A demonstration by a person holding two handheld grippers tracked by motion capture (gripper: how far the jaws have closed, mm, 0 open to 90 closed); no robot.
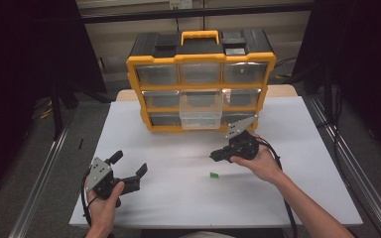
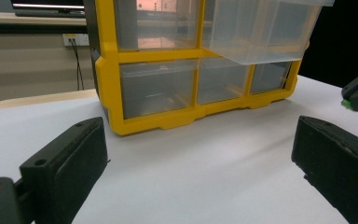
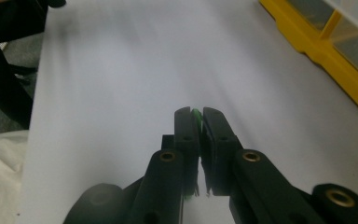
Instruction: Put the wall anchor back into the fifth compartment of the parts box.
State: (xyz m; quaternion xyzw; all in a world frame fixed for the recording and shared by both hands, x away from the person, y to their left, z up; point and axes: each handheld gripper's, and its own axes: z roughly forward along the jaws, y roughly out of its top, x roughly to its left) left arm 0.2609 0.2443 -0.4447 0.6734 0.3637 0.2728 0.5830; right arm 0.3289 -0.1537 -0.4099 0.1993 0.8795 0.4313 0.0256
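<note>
Left gripper (image 1: pixel 129 173): near-left on the white table (image 1: pixel 297 148), jaws spread wide, holding nothing.
Right gripper (image 3: pixel 196 120): jaws pressed together, pinching a small green piece (image 3: pixel 196 114).
Second green piece (image 1: pixel 214 174): on the table, just near-left of the right gripper, which is closer.
Pulled-out clear drawer (image 1: pixel 200 109): far, middle column of the yellow organizer (image 1: pixel 201 82), beyond the right gripper.

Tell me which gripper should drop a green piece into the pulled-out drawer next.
Right. The right gripper is shut on a green piece and sits close to the open drawer. The left gripper is open, empty and farther from it. A second green piece lies on the table.
</note>
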